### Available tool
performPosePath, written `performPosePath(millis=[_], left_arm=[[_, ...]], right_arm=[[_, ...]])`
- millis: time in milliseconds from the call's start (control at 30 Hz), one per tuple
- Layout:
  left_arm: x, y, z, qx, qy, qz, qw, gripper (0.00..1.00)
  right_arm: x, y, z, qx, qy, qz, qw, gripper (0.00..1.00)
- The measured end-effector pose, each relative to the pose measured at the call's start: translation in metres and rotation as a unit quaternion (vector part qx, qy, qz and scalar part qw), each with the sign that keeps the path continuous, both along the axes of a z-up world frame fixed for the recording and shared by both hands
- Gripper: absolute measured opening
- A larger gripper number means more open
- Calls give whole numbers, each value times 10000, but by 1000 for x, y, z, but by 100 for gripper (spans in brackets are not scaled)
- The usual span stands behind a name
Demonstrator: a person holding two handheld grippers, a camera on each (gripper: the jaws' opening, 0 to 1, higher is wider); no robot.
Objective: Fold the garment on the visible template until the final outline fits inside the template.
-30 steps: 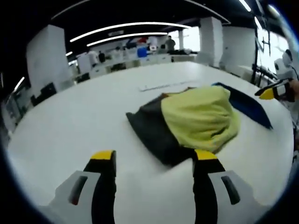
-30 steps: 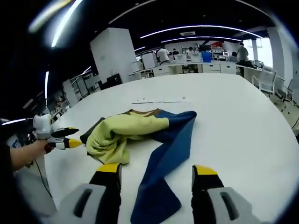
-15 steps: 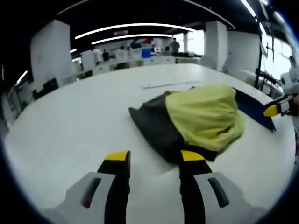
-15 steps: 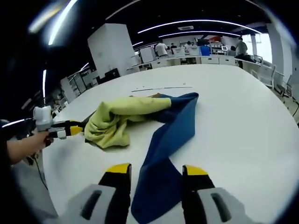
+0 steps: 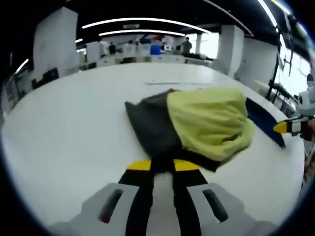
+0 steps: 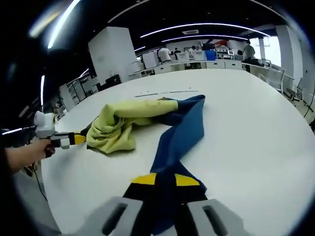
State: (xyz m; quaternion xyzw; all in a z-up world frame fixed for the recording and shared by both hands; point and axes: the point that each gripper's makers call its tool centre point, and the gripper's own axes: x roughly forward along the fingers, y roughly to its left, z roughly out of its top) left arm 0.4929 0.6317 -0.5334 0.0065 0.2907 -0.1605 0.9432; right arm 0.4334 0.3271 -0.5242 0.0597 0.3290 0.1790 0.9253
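Observation:
The garment lies bunched on the white table. It has a yellow part, a dark grey part and a long blue part. My left gripper is shut on the near edge of the dark grey cloth. In the right gripper view the yellow bundle sits at the left, and the blue part runs down to my right gripper, which is shut on its near end. The left gripper shows at the bundle's left edge, and the right gripper at the blue tip.
A thin marked line runs across the table just beyond the garment. A hand holds the left gripper. Desks with people and a white pillar stand far behind. Chairs stand past the table's right edge.
Both grippers moved in on the garment and went from open to shut, the left onto the dark grey edge and the right onto the blue end.

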Motion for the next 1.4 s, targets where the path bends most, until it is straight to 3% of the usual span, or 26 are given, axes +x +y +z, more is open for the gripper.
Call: performPosePath(millis=[133,367,833,1000,1400], left_arm=[[0,0,1,0,16,57,10000,0],[-2,8,5,153,70,52,9998,0],[5,36,44,165,-310,327,9988,0],[10,40,50,357,-329,232,9986,0],[24,58,62,493,-450,344,9972,0]], right_arm=[[2,-3,6,74,-27,-35,10000,0],[8,-22,28,-58,-153,-103,9998,0],[40,-84,71,-323,-364,-608,9970,0],[51,-109,68,-722,-205,-573,9955,0],[79,-159,54,-893,79,-939,9915,0]])
